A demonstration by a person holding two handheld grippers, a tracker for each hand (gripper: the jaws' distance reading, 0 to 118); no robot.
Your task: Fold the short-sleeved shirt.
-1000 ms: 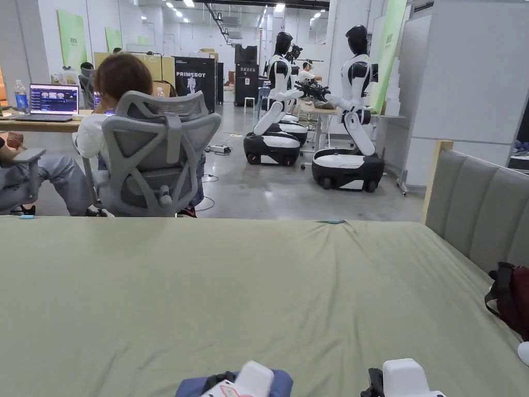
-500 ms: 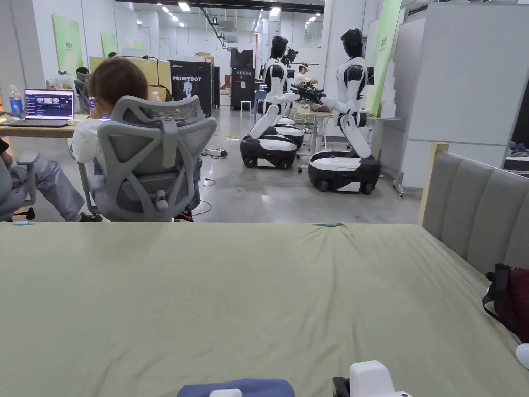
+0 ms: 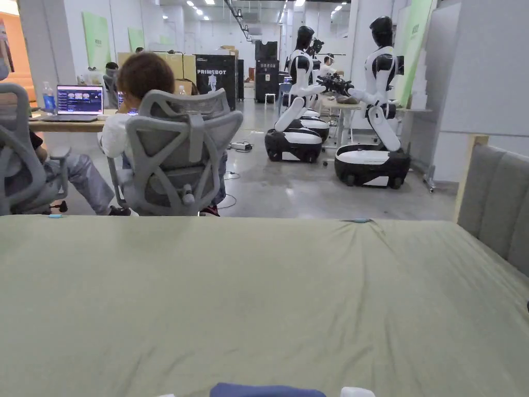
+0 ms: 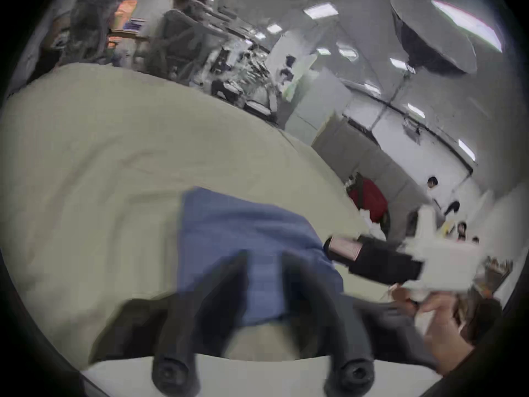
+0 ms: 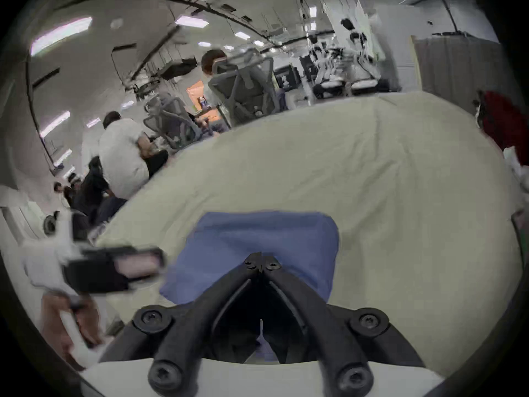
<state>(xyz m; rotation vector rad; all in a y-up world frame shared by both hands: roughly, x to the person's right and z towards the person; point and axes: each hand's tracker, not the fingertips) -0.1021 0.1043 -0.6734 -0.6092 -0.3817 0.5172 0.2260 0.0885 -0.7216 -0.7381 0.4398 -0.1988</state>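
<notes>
A blue short-sleeved shirt lies folded into a compact block near the front edge of the green bed sheet. In the left gripper view the shirt lies under my left gripper, whose blurred jaws stand apart over its near edge: open. In the right gripper view my right gripper hovers over the shirt with its jaw tips touching and no cloth between them. The right gripper sits at the shirt's right edge, and the left gripper at its left edge.
A grey padded headboard bounds the bed on the right, with a dark red bag against it. Beyond the far edge a person sits in a grey office chair. Two humanoid robots stand further back.
The head camera has turned, shifting the whole scene right. Both grippers' white bodies have dropped to the bottom edge of the head view. The shirt still lies at the bed's front.
</notes>
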